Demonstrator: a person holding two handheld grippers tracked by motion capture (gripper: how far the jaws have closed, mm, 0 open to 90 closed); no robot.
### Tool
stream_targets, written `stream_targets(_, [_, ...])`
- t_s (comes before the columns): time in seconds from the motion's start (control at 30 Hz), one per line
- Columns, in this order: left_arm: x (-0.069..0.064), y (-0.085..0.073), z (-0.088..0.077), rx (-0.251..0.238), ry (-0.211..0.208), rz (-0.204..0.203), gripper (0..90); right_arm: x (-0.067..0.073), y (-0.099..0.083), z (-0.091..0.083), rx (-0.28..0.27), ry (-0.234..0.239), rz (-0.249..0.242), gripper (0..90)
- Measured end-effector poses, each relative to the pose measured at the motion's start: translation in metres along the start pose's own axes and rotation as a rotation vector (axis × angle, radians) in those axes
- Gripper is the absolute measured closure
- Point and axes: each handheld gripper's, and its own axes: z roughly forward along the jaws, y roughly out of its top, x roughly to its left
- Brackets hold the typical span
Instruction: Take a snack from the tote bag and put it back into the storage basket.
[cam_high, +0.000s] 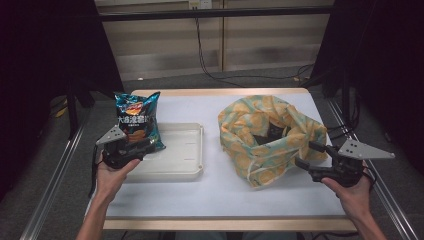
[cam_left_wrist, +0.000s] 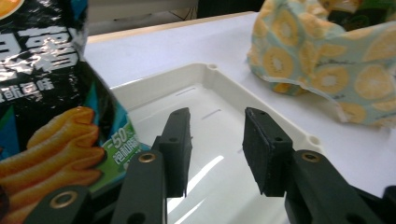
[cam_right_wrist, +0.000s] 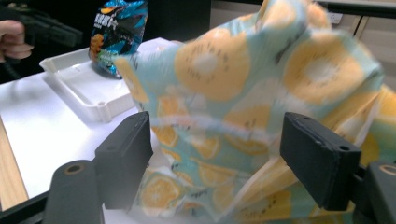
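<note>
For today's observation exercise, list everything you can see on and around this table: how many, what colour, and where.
Chip bag: one, blue and black with orange snack pictures, standing at the left end of the tray.
Tray: one, cream white, shallow, on the left half of the table.
Cloth bag: one, pale teal with orange slice print, mouth open, on the right half of the table.
Table: one, white top with wooden edge.
Cables: several, black, on the floor behind the table.
Left gripper: one, black, jaws apart over the tray beside the chip bag, nothing between them.
Right gripper: one, black, jaws apart at the cloth bag's near side.
Hands: two, one holding each gripper.
</note>
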Motion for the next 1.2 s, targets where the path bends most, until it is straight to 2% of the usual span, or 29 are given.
stream_targets(0.07, [-0.004,-0.002,-0.004,-0.011,-0.006,0.002,58.9,-0.002,0.005,0.0,-0.008,-0.003,-0.003,26.2])
stream_targets(0.1, [-0.013,-0.004,-0.008,-0.011,0.018,0.025,58.6,-0.003,0.008,-0.001,-0.012,-0.002,0.0,26.4])
stream_targets(0.17, [-0.023,-0.007,-0.01,-0.015,-0.01,0.021,56.2,-0.005,0.013,0.0,-0.024,-0.005,-0.003,26.8])
stream_targets(0.2, [-0.023,-0.007,-0.01,-0.015,-0.01,0.021,55.9,-0.006,0.016,0.001,-0.028,-0.003,0.005,26.8])
stream_targets(0.23, [-0.032,-0.008,-0.01,-0.001,-0.009,0.053,55.1,-0.007,0.018,0.001,-0.029,-0.009,0.004,26.8])
stream_targets(0.27, [-0.037,-0.009,-0.009,0.003,-0.017,0.054,54.4,-0.008,0.021,0.002,-0.031,-0.009,0.005,26.8])
stream_targets(0.37, [-0.053,-0.007,-0.005,0.002,-0.041,0.061,53.3,-0.012,0.03,0.007,-0.042,-0.013,0.003,26.9])
stream_targets(0.4, [-0.059,-0.006,-0.003,0.003,-0.06,0.082,52.7,-0.013,0.033,0.009,-0.042,-0.02,0.005,26.9])
stream_targets(0.43, [-0.065,-0.006,-0.002,0.008,-0.059,0.095,52.6,-0.015,0.037,0.011,-0.043,-0.019,0.007,26.9])
stream_targets(0.47, [-0.071,-0.005,0.001,0.009,-0.058,0.095,52.3,-0.016,0.041,0.014,-0.033,-0.021,0.01,26.7])
stream_targets(0.5, [-0.077,-0.004,0.002,0.008,-0.081,0.087,51.2,-0.017,0.044,0.016,-0.033,-0.028,0.01,26.6])
stream_targets(0.6, [-0.096,-0.003,0.008,0.002,-0.106,0.125,50.9,-0.019,0.053,0.024,-0.042,-0.011,0.007,26.4])
stream_targets(0.63, [-0.096,-0.003,0.008,0.002,-0.106,0.125,50.9,-0.019,0.056,0.028,-0.038,-0.015,0.01,26.6])
stream_targets(0.67, [-0.101,-0.001,0.015,-0.002,-0.122,0.124,50.4,-0.022,0.058,0.034,-0.019,-0.02,0.018,26.9])
stream_targets(0.7, [-0.102,-0.001,0.019,-0.002,-0.137,0.107,50.1,-0.023,0.059,0.037,-0.011,-0.031,0.021,28.3])
stream_targets(0.73, [-0.105,-0.001,0.023,-0.007,-0.135,0.107,50.0,-0.026,0.058,0.041,-0.002,-0.048,0.022,31.4])
stream_targets(0.77, [-0.107,-0.002,0.026,-0.008,-0.145,0.111,49.8,-0.028,0.056,0.044,0.014,-0.068,0.027,38.2])
stream_targets(0.8, [-0.109,-0.003,0.03,0.0,-0.16,0.102,49.6,-0.031,0.054,0.046,0.03,-0.073,0.027,49.2])
stream_targets(0.87, [-0.117,-0.004,0.034,0.007,-0.161,0.109,49.2,-0.036,0.048,0.048,0.041,-0.068,0.047,66.9])
stream_targets(0.9, [-0.121,-0.006,0.036,0.01,-0.181,0.106,49.2,-0.037,0.044,0.048,0.052,-0.076,0.052,74.2])
stream_targets(0.93, [-0.121,-0.006,0.036,0.01,-0.181,0.106,49.1,-0.037,0.044,0.048,0.052,-0.076,0.052,74.2])
stream_targets(0.97, [-0.125,-0.007,0.037,0.012,-0.182,0.116,49.1,-0.041,0.037,0.044,0.044,-0.086,0.063,82.8])
stream_targets(1.0, [-0.13,-0.008,0.039,0.015,-0.198,0.107,48.9,-0.043,0.035,0.042,0.043,-0.084,0.064,86.5])
stream_targets(1.03, [-0.13,-0.008,0.039,0.015,-0.198,0.107,48.8,-0.044,0.032,0.04,0.045,-0.093,0.068,88.3])
stream_targets(1.07, [-0.137,-0.009,0.039,0.019,-0.206,0.125,48.8,-0.045,0.029,0.037,0.048,-0.096,0.071,88.9])
stream_targets(1.1, [-0.141,-0.009,0.039,0.015,-0.214,0.113,48.8,-0.046,0.027,0.035,0.057,-0.096,0.07,89.2])
stream_targets(1.2, [-0.152,-0.009,0.041,0.015,-0.217,0.15,48.8,-0.048,0.02,0.031,0.08,-0.1,0.06,89.3])
